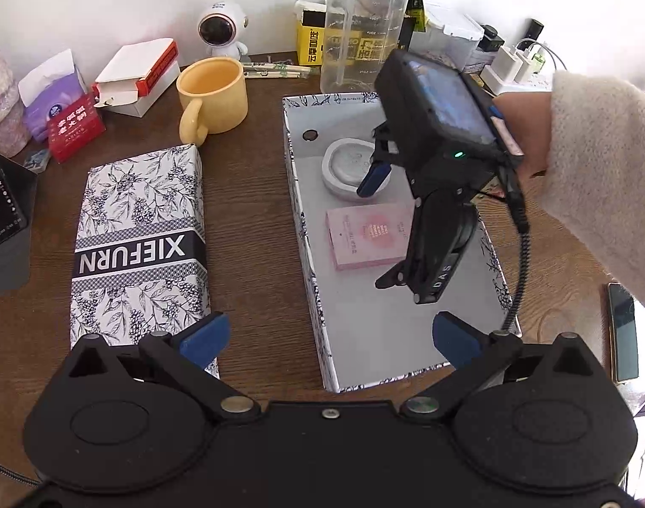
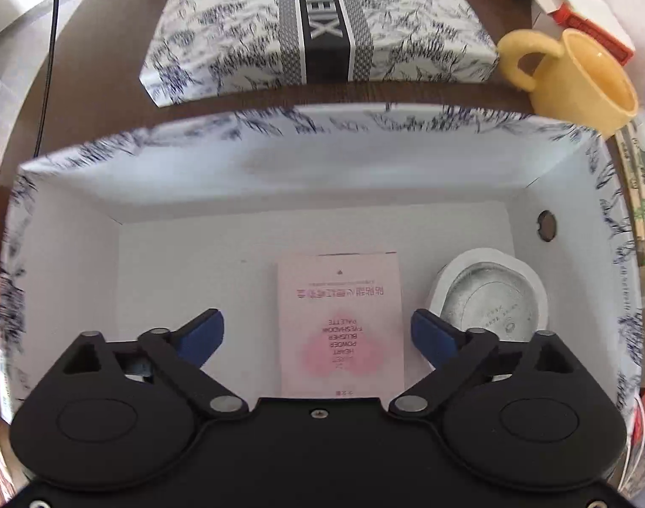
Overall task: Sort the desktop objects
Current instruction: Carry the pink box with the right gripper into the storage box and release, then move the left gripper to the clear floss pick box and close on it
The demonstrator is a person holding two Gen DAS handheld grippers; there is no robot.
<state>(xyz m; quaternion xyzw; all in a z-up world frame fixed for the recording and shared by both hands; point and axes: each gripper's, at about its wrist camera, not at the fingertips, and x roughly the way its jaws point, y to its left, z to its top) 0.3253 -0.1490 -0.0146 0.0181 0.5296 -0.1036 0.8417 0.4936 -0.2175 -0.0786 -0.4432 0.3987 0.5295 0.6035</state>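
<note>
Pink flat palette box (image 2: 341,321): lying inside the open floral-print cardboard box (image 2: 280,169), beside the round grey compact (image 2: 489,296).
Long axis: running across the box's width.
Left view only: showing a sleeved hand (image 1: 530,131).
Right gripper (image 2: 318,332): hovering spread, empty.
Left gripper (image 1: 330,334): spreading wide, empty.

The box (image 1: 390,351) holds a palette (image 1: 366,235) with a round tin (image 1: 350,165) behind it. Its lid (image 1: 140,245) lies to the left, a mug (image 1: 214,95) behind the lid.
</note>
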